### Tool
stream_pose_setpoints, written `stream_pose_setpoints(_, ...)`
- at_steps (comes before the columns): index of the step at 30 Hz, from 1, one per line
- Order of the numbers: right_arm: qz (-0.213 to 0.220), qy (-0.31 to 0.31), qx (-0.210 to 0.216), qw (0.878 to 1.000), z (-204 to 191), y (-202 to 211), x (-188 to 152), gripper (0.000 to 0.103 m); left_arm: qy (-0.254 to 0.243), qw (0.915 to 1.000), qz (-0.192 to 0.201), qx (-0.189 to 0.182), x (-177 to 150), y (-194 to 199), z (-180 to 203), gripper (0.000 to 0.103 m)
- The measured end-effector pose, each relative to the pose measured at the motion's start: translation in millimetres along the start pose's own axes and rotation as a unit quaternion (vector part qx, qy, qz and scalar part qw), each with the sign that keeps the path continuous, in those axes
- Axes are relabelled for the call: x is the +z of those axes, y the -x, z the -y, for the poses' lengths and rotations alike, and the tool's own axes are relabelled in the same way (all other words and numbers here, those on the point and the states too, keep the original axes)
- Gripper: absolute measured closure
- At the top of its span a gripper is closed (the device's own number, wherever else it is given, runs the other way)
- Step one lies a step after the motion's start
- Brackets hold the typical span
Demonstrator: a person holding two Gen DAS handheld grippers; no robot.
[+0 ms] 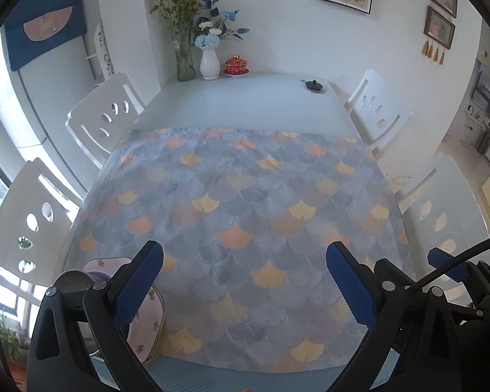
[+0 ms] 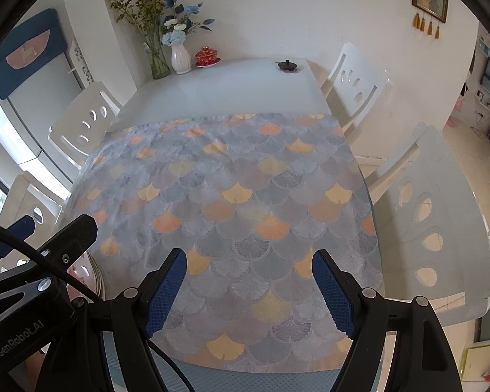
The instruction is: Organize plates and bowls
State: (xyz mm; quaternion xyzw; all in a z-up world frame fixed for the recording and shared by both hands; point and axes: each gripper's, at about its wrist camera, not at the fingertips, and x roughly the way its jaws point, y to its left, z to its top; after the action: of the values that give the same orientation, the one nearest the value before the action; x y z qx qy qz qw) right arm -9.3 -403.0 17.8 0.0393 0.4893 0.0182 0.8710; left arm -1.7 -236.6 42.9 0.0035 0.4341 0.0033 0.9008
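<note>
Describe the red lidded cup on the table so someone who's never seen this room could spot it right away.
Look to the far end of the table, in the corner against the white wall. Two vases of flowers stand there, a green glass vase and a white vase. Just right of the white one sits the red lidded cup on a saucer, the only red thing there.

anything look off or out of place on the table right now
Mostly tidy. The one oddity: the floral plates stand tilted on edge at the near-left table corner, beside the left gripper, rather than lying flat. The patterned cloth lies smooth, and the vases stand upright. Nothing spilled or broken.
</note>
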Motion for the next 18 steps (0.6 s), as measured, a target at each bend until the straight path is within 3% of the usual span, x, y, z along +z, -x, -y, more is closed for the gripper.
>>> stream_pose_setpoints(18, -0.018, -0.003, -0.004, 1.0, 7.6, -18.4, 3.0, 0.026, -0.004, 0.9998, -0.018, 0.006, -0.9, -21.2, 6.4, 0.003)
